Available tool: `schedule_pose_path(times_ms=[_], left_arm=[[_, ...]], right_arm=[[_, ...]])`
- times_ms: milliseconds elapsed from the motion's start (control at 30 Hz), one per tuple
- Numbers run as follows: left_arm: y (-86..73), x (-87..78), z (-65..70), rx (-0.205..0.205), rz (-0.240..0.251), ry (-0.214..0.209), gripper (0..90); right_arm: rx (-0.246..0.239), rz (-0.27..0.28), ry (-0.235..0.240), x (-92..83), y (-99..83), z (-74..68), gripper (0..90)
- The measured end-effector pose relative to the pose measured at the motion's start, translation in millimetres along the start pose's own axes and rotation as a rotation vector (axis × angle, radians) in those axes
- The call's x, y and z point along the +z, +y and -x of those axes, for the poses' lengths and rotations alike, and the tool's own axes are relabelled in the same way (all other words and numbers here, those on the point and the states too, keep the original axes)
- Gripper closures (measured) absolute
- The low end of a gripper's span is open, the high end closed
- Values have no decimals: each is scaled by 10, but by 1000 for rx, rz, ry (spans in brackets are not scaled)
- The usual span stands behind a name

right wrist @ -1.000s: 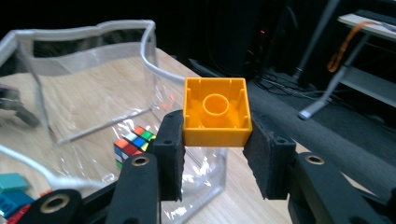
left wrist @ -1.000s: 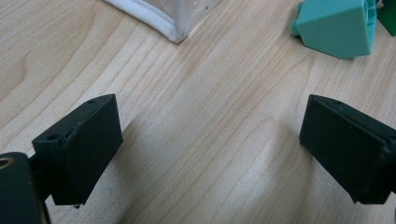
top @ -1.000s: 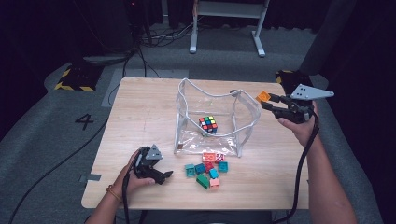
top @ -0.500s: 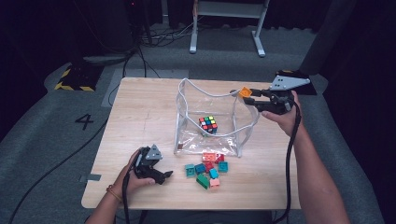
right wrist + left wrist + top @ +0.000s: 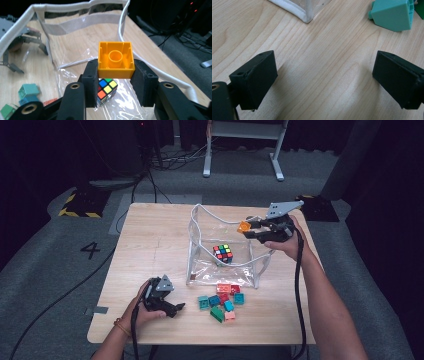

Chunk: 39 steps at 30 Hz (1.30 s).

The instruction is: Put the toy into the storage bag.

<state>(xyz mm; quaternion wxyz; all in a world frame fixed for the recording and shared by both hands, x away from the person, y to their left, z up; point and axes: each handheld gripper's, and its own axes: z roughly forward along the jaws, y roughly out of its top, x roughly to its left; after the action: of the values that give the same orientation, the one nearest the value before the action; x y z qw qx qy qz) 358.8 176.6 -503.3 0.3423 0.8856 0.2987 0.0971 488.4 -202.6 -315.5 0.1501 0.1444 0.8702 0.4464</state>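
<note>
While the right gripper (image 5: 248,231) carries an orange brick (image 5: 115,59) clamped between its jaws, hollow underside up, it hangs over the clear bag's (image 5: 196,236) right rim, so this brick looks close to being dropped in but is not yet released. Inside the bag, on its floor, lies only a colour cube (image 5: 223,253), seen straight below the brick in the right gripper view. Most of the work seems left: a cluster of bricks (image 5: 221,300), teal, red, green and pink, sits on the table (image 5: 150,240) just near of the bag's front edge. At near left, the left gripper (image 5: 176,309) rests low on the wood with its jaws wide apart and nothing between them; a teal brick (image 5: 391,14) lies beyond them to the right, untouched. I judge the packing as barely begun, one brick about to go in and roughly nine to follow.
</note>
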Motion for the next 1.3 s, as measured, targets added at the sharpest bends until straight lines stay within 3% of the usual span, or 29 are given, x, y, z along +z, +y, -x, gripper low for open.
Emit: schedule_pose_path(times_ms=[200,300,400,800,833,933,1000,1100,1300], left_arm=[[0,-1,-2,3,-2,1,58],[0,-1,-2,3,-2,1,58],[0,-1,-2,3,-2,1,58],[0,-1,0,1,-1,0,58],[0,-1,0,1,0,0,58],[0,0,0,0,0,0,58],[0,0,0,0,0,0,58],[0,0,-1,0,0,0,58],[0,0,0,0,0,0,58]], right_arm=[[-28,-89,14,134,67,-10,594],[-45,-96,26,173,86,-18,593],[-69,-142,32,244,109,-20,593],[-69,-326,34,381,92,66,593],[-55,-360,33,390,80,70,593],[-86,-416,53,407,47,111,593],[-72,-443,56,392,28,113,593],[-70,-458,70,366,17,111,593],[-70,-497,40,319,-35,118,592]])
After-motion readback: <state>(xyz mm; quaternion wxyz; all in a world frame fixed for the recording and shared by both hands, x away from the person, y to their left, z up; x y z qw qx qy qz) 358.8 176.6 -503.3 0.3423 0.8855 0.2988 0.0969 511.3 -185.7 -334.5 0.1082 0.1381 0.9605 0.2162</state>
